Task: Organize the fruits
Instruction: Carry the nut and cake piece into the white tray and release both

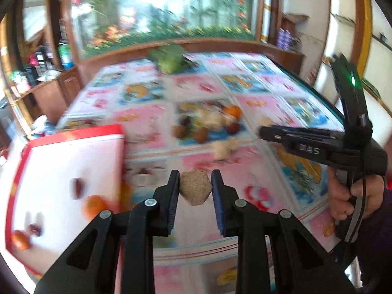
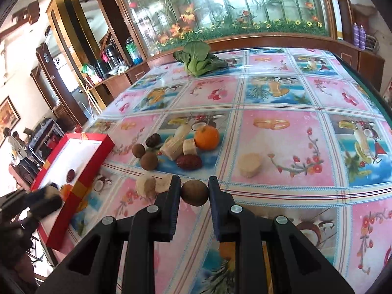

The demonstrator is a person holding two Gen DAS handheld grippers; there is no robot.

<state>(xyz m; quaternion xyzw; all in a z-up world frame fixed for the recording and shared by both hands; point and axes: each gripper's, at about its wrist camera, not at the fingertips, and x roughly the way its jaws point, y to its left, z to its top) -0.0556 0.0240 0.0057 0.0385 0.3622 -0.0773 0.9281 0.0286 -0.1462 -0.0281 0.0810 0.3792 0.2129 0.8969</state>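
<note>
Our left gripper (image 1: 195, 189) pinches a tan fruit chunk (image 1: 195, 187) just right of the red-rimmed box (image 1: 73, 136). Our right gripper (image 2: 194, 192) clamps a round brown fruit (image 2: 194, 192) above bare tablecloth (image 2: 281, 210), the fruit pile (image 2: 176, 147) ahead, the table's right edge well apart.

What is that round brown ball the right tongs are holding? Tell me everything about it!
The brown ball is a small round fruit with a dull, slightly rough tan-brown skin, whole and unpeeled. The right tongs pinch it on both sides, shut on it, above the flowery tablecloth. Two similar ones sit farther back.
</note>
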